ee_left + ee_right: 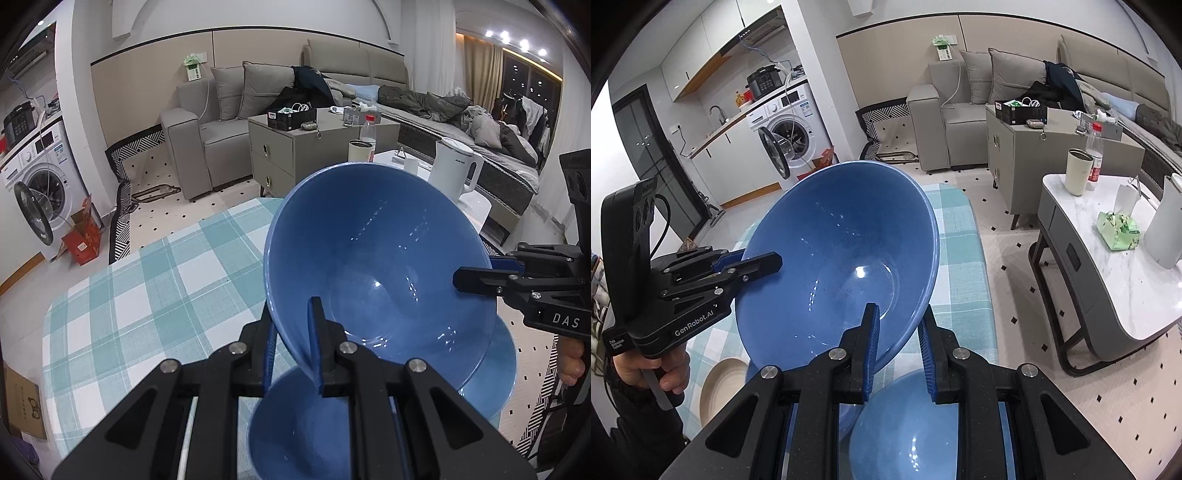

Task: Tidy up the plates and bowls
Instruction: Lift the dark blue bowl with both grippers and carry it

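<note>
The left tool (pixel 295 345) is clenched on the rim of the big blue bowl (pixel 376 266), which is held tilted above the checkered tabletop (pixel 147 295). The right tool (pixel 899 350) grips the opposite rim of this bowl. Below it stand other blue bowls (pixel 916 428), and beside them a beige plate (pixel 718 387).

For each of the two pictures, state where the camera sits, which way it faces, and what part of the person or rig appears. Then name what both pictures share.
Left wrist: on the left gripper, looking along its fingers past the tilted blue bowl towards the sofa; right gripper at right.
Right wrist: on the right gripper, facing the washing machine; the person's hand holds the left gripper.
Shared: the bowl, checked tablecloth, sofa, washing machine.
</note>
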Demonstrator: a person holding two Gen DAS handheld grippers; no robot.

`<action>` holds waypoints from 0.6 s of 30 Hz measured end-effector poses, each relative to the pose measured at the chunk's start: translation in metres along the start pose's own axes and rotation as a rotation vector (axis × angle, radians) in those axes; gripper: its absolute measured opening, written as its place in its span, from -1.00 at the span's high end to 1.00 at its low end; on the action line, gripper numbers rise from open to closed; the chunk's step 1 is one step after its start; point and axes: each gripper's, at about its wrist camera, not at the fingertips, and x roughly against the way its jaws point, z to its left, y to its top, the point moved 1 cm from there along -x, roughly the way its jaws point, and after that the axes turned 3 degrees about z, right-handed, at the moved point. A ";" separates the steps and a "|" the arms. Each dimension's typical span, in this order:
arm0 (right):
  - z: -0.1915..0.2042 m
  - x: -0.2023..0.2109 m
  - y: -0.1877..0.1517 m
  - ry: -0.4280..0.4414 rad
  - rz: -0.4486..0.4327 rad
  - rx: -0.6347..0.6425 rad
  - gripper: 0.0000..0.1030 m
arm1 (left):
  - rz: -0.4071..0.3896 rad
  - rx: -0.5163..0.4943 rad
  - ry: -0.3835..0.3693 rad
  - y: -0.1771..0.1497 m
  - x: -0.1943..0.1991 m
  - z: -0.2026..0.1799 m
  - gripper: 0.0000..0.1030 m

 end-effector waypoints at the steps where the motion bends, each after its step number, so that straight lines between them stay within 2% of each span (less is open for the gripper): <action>1: 0.003 0.002 -0.003 0.002 0.000 0.006 0.59 | -0.004 0.002 0.002 -0.003 0.003 0.000 0.73; 18: 0.039 0.009 -0.026 0.037 0.036 0.065 0.59 | -0.015 0.024 0.030 -0.040 0.035 0.008 0.73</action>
